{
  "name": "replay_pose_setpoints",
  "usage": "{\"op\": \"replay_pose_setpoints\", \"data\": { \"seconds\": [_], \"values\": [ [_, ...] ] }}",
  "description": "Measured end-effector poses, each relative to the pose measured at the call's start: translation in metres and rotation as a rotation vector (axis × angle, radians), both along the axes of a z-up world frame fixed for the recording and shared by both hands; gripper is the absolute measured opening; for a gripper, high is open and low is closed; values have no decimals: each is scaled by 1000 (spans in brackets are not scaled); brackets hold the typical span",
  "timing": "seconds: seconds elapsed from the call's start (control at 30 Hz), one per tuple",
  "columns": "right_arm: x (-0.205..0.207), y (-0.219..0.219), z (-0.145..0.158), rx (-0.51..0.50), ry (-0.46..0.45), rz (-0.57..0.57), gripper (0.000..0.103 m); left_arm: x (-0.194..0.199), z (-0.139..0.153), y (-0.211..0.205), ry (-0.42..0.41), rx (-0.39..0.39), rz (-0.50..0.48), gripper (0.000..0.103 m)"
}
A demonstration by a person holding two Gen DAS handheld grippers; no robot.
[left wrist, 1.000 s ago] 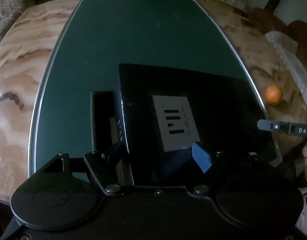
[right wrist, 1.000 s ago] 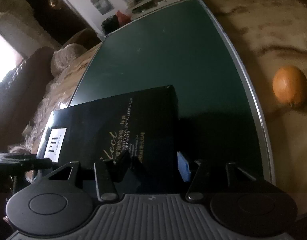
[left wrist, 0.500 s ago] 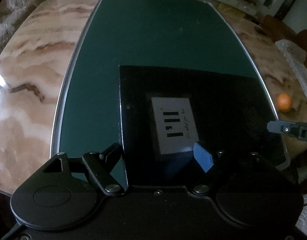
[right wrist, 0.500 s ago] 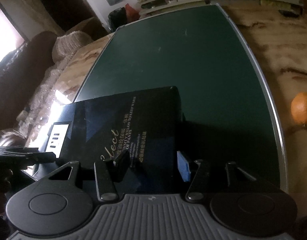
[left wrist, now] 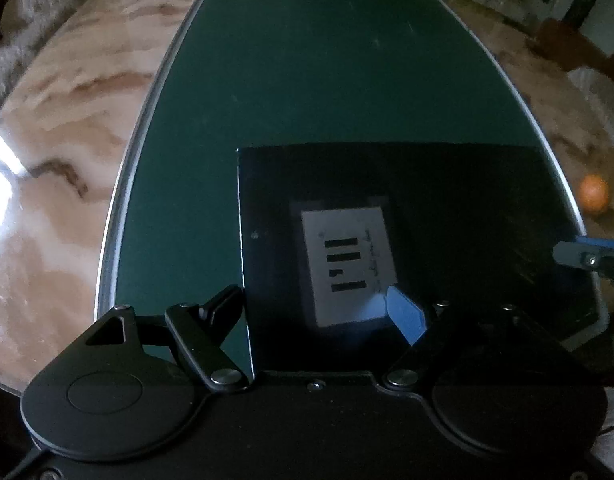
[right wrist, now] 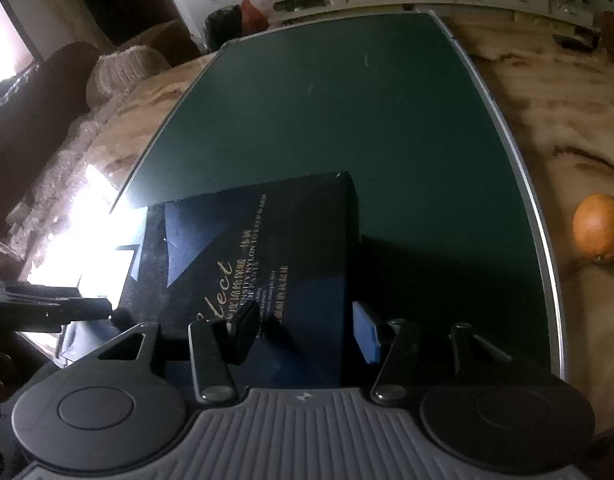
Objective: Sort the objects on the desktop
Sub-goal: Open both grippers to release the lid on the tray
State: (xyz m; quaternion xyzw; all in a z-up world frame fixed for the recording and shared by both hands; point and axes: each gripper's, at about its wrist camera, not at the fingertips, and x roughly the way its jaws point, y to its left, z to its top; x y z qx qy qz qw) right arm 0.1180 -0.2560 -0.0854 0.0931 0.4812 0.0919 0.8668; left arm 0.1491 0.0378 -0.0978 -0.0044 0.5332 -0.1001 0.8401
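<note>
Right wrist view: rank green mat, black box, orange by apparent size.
1. green mat
2. black box, though it sits nearest the camera, so it looks inflated
3. orange, clearly smallest

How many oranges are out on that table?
1. The single orange sits on the marble tabletop, just off the right edge of the green mat, well right of the black box. Others may lie outside these views.

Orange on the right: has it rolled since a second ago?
No. The orange still sits just outside the green mat's right edge, with the same gap.
</note>
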Motion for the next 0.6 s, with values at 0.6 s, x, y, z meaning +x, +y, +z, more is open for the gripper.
{"op": "replay_pose_setpoints", "data": {
  "seconds": [0.6],
  "values": [
    [-20,49,11,-115,-116,105,55,-17,14,-42,-64,45,12,91]
  ]
}}
